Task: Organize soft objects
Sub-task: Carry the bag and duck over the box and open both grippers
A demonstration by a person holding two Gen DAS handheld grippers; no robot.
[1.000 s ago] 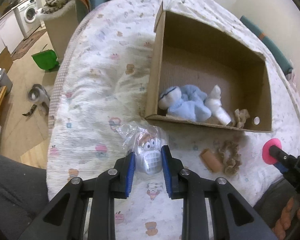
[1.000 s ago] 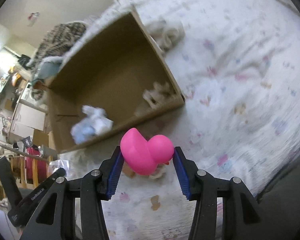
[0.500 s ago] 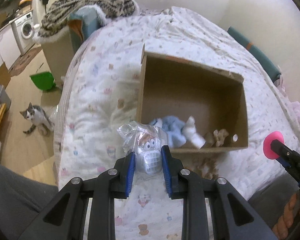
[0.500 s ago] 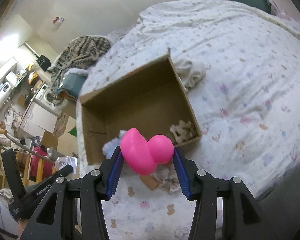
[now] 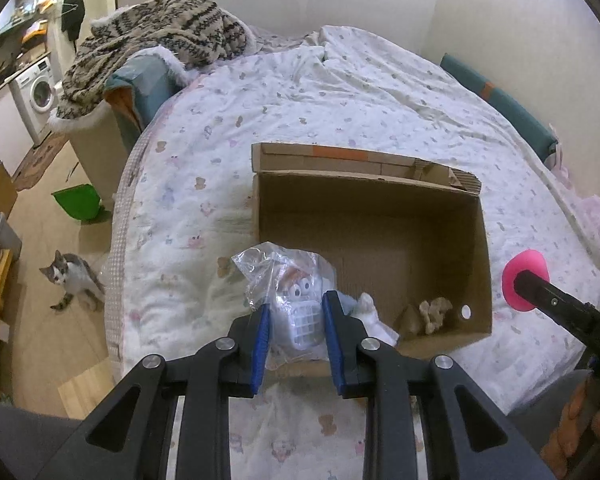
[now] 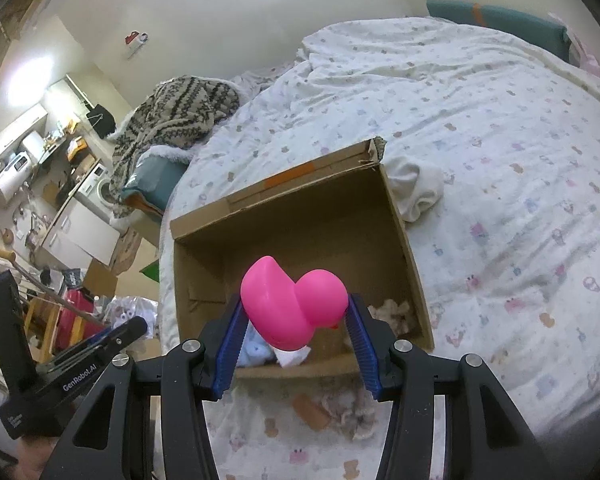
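Observation:
My left gripper (image 5: 294,326) is shut on a white toy in a clear plastic bag (image 5: 294,308) and holds it above the near left corner of an open cardboard box (image 5: 380,196) on the bed. My right gripper (image 6: 296,330) is shut on a pink rubber duck (image 6: 290,306) above the box's near edge (image 6: 300,368). The duck also shows in the left wrist view (image 5: 522,276). In the box lie a light blue plush (image 6: 254,354), a white soft piece (image 5: 374,320) and a beige fuzzy toy (image 5: 432,312).
A brown tube and fuzzy toy (image 6: 340,412) lie on the patterned bedspread (image 6: 500,160) in front of the box. A white cloth (image 6: 416,188) lies by the box's far right corner. A cat (image 5: 70,280) stands on the floor at the left. A striped blanket (image 5: 160,36) is piled beyond the bed.
Both grippers have risen and pulled back with their loads, so the box looks smaller and farther. The cat has come into view on the floor.

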